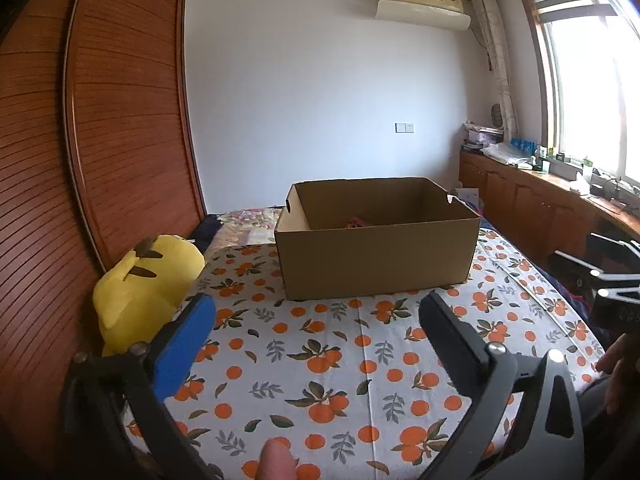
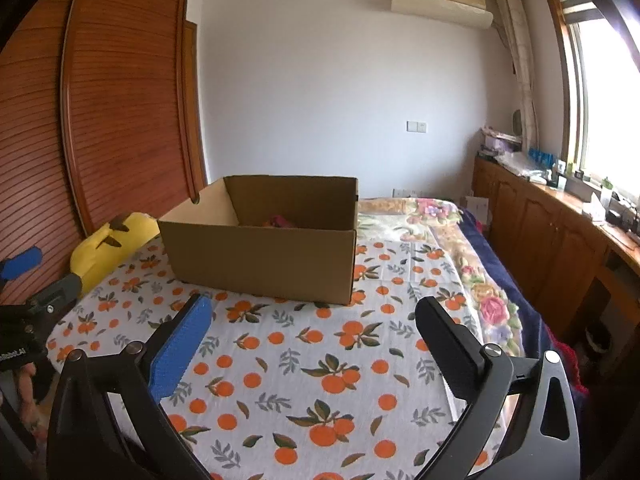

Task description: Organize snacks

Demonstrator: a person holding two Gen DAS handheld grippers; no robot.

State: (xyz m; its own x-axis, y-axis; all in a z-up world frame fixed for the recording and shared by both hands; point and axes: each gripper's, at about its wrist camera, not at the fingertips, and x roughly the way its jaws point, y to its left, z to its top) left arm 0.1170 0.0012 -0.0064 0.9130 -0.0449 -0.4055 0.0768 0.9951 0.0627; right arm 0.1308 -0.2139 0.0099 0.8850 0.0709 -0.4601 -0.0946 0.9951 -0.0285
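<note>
Left wrist view shows the left gripper [image 1: 316, 312] with fingers spread wide and nothing between them, only the orange-print bedspread [image 1: 340, 360] below. The right gripper [image 2: 314, 314] stands the same, wide apart and empty. Ahead of both, resting on the bed, sits the open cardboard box [image 1: 376, 256], its long side running across the view. It lies straight ahead of the left gripper, but ahead and somewhat left of the right gripper, so the left hand looks better lined up with it. Something red or pink [image 2: 280, 221], probably a snack, lies on the box floor. A yellow plush toy [image 1: 148, 292] sits left of the box.
</note>
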